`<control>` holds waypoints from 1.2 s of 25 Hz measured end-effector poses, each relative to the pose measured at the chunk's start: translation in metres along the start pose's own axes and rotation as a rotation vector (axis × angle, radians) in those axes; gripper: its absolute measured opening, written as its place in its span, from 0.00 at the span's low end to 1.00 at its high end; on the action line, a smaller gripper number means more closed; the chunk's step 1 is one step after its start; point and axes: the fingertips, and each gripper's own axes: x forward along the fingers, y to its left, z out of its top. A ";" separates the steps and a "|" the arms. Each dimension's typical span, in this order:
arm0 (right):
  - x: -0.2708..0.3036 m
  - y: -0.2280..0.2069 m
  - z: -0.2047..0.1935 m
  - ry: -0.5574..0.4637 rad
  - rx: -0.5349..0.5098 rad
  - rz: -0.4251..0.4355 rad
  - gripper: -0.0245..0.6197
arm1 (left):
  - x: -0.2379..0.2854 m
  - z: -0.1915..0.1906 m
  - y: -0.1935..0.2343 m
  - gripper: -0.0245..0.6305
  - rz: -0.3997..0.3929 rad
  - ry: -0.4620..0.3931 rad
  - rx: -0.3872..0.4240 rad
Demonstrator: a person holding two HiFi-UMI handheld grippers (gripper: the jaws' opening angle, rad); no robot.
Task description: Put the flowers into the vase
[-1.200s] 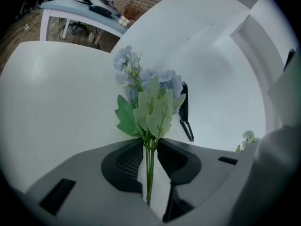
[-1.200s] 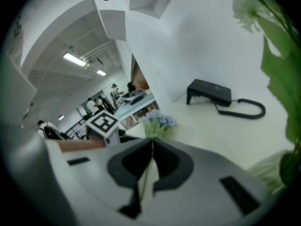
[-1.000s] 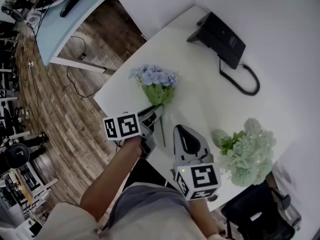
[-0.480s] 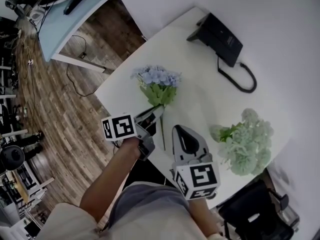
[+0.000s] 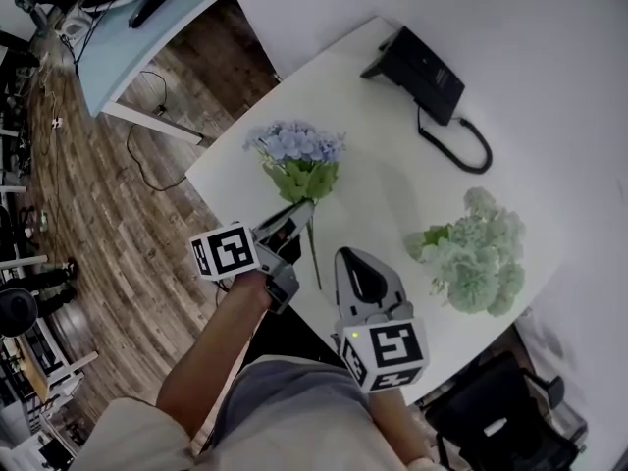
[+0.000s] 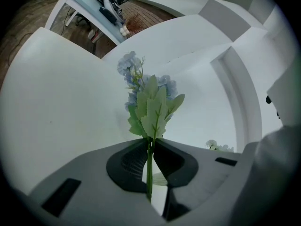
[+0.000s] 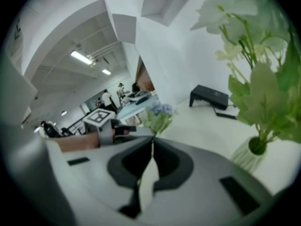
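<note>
L gripper (image 6: 151, 144) jaws, just closing, pinch blue flower (image 6: 151, 102) by stem — upright (table (image 6: 61, 107) behind).

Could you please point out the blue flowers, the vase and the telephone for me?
blue flowers (image 5: 294, 145), head view, on the blossoms.
vase (image 7: 247, 158), right gripper view, on its wall.
telephone (image 5: 417, 67), head view, on its base.

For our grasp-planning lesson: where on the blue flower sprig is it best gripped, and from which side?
Grip the bare stem below the leaves, coming from its free end, the side away from the blooms. The stem looks thin and firm; the blooms are bulky and would likely crush. The left gripper, whose jaws have just been closing, pinches that stem so.
</note>
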 end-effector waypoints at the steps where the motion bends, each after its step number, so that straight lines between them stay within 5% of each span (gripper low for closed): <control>1: -0.002 0.001 0.000 -0.002 -0.004 0.001 0.08 | -0.001 0.001 -0.003 0.13 -0.005 -0.011 0.007; 13: -0.040 0.013 -0.001 -0.040 -0.052 -0.009 0.08 | -0.023 0.004 -0.045 0.13 -0.064 -0.145 0.074; 30: -0.098 0.039 -0.013 -0.101 -0.113 -0.019 0.08 | -0.058 -0.031 -0.083 0.13 -0.136 -0.211 0.094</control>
